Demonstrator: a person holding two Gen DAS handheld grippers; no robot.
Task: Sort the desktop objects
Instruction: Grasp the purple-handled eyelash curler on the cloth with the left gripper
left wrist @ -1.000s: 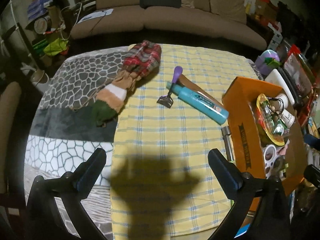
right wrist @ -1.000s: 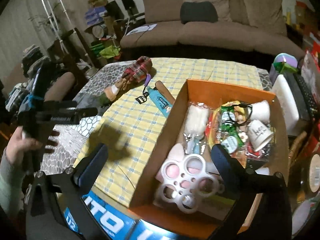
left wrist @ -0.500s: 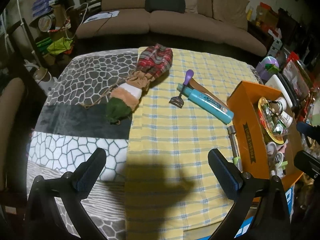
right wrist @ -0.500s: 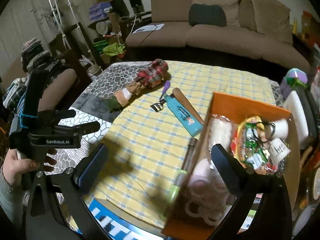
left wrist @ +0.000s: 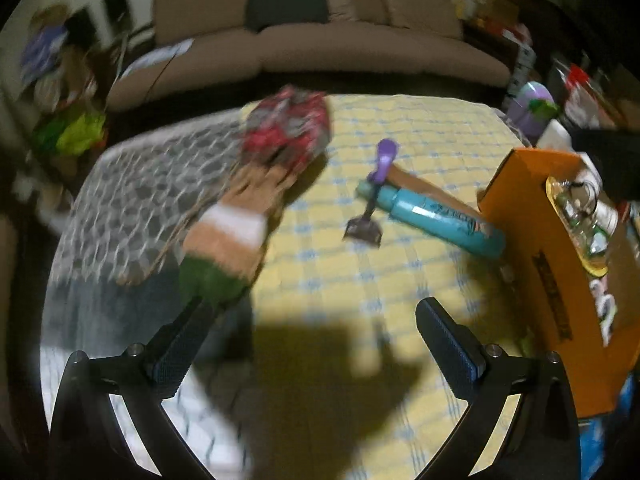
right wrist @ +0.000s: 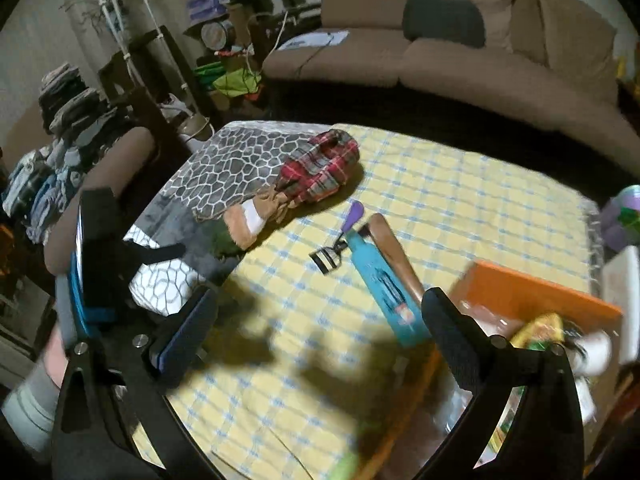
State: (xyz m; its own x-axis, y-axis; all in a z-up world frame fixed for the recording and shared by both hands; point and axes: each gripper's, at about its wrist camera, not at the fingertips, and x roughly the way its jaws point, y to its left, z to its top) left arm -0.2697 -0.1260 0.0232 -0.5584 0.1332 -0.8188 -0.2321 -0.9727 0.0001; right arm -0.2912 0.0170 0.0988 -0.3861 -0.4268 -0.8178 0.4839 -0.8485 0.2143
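Between the wide-spread fingers of the right gripper (right wrist: 320,320) there is nothing but yellow-and-blue checked tablecloth (right wrist: 460,184); half a second ago this view looked more squarely at the orange cardboard box (right wrist: 532,292), a second ago straight down into it, and now the box sits cut off at the lower right with the cloth filling the centre. That reads as the right tool swinging away from the box, released and empty, towards what still lies loose. Just left of the box, touching or nearly so, lies the teal cylindrical tube (right wrist: 384,288), with a brown wooden stick (right wrist: 394,248) along its far side and a purple-handled black eyelash curler (right wrist: 340,236) at its far end. Further left of the box, across the seam with the grey pebble-pattern blanket (right wrist: 240,160), lies the stuffed fabric doll in red plaid, tan and green (right wrist: 304,180). The left gripper (left wrist: 320,336) is likewise spread and holds nothing; its picture is smeared with motion, and the doll (left wrist: 256,200) and tube (left wrist: 432,216) loom larger than half a second before, so it seems to be closing in. Four items remain outside the box (left wrist: 532,216), so the sorting is partly done, and the tube cluster looks the nearest next pick.
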